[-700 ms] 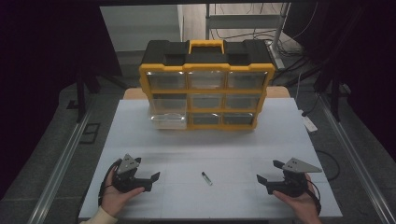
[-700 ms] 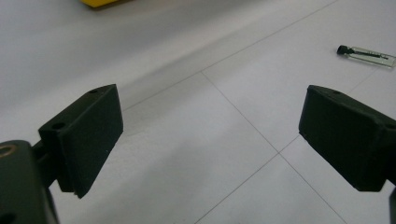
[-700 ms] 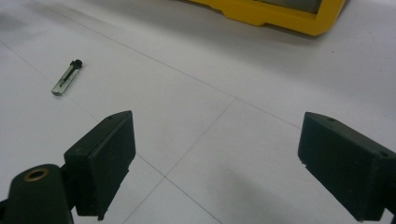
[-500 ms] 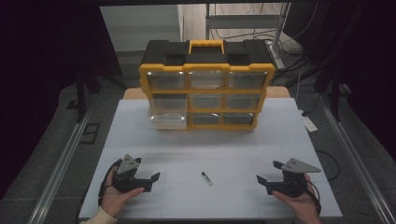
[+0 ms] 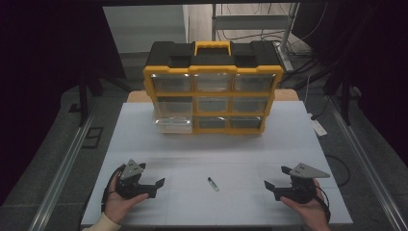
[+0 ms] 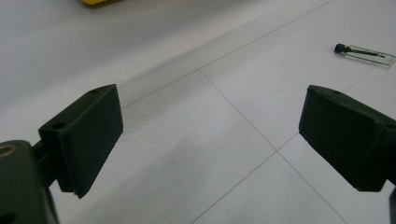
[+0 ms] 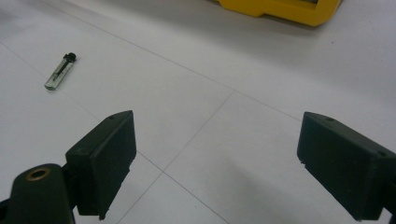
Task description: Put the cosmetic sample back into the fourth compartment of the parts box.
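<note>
A small clear vial with a black cap point(image 5: 213, 184) lies flat on the white table point(image 5: 231, 154), midway between my two grippers. My left gripper point(image 5: 156, 188) rests near the front left edge, held in a hand, jaws wide open with nothing between them. In the left gripper view the vial point(image 6: 365, 54) lies at the far upper right, beyond the open gripper point(image 6: 210, 135). My right gripper point(image 5: 270, 188) sits at the front right, also open and empty. Seen from the right gripper view, the vial point(image 7: 60, 71) is off to the upper left of the open gripper point(image 7: 217, 163).
A yellow and black drawer organizer point(image 5: 213, 89) with several clear drawers stands at the back of the table; its bottom-left drawer point(image 5: 173, 125) is pulled out a little. A corner of the organizer point(image 7: 280, 9) appears in the right gripper view. Cables and a shelf lie behind the table.
</note>
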`<action>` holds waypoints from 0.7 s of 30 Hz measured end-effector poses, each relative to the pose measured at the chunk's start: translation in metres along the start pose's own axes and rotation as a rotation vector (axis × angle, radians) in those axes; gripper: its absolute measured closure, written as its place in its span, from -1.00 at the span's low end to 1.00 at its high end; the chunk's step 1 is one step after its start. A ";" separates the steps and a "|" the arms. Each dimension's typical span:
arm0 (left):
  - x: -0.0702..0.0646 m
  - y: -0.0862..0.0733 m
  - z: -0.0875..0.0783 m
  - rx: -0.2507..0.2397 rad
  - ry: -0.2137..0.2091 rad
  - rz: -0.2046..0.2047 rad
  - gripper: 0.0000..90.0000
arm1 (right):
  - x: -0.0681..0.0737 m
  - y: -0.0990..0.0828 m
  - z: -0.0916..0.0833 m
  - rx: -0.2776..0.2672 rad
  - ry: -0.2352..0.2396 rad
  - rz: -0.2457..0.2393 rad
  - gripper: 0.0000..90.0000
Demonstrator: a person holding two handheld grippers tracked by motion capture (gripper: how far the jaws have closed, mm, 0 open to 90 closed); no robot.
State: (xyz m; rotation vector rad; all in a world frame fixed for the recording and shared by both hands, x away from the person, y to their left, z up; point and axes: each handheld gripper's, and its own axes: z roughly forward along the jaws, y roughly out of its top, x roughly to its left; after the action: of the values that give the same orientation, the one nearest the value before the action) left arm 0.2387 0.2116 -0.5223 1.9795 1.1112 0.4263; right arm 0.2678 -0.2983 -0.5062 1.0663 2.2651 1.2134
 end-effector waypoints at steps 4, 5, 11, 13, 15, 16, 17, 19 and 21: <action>0.001 0.001 0.001 0.000 0.000 0.005 -0.84 | -0.002 -0.002 0.002 0.010 -0.003 0.012 -0.72; 0.001 0.001 0.001 -0.001 0.001 0.001 -0.84 | -0.003 -0.002 0.001 0.010 -0.006 0.013 -0.72; 0.000 0.003 0.002 -0.008 0.008 0.007 -0.84 | -0.002 -0.002 -0.003 -0.002 -0.011 0.011 -0.71; -0.001 0.005 0.002 -0.010 0.006 0.010 -0.84 | -0.001 -0.002 -0.003 -0.002 -0.013 0.008 -0.71; -0.002 0.007 0.003 -0.011 0.002 0.016 -0.84 | -0.001 -0.002 -0.003 -0.001 -0.012 0.010 -0.71; -0.003 0.008 0.003 -0.013 0.002 0.018 -0.84 | -0.002 -0.002 -0.003 -0.001 -0.012 0.012 -0.71; -0.004 0.009 0.003 -0.015 0.005 0.021 -0.84 | -0.002 -0.002 -0.003 -0.001 -0.011 0.014 -0.71; -0.004 0.010 0.003 -0.016 0.007 0.025 -0.84 | -0.002 -0.002 -0.003 -0.001 -0.018 0.012 -0.71; -0.005 0.011 0.003 -0.019 0.007 0.027 -0.84 | -0.002 0.000 -0.003 -0.010 -0.016 0.008 -0.70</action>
State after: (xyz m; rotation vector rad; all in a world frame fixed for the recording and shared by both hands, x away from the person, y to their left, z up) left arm 0.2434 0.2033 -0.5151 1.9802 1.0818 0.4569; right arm 0.2675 -0.3014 -0.5052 1.0786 2.2425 1.2142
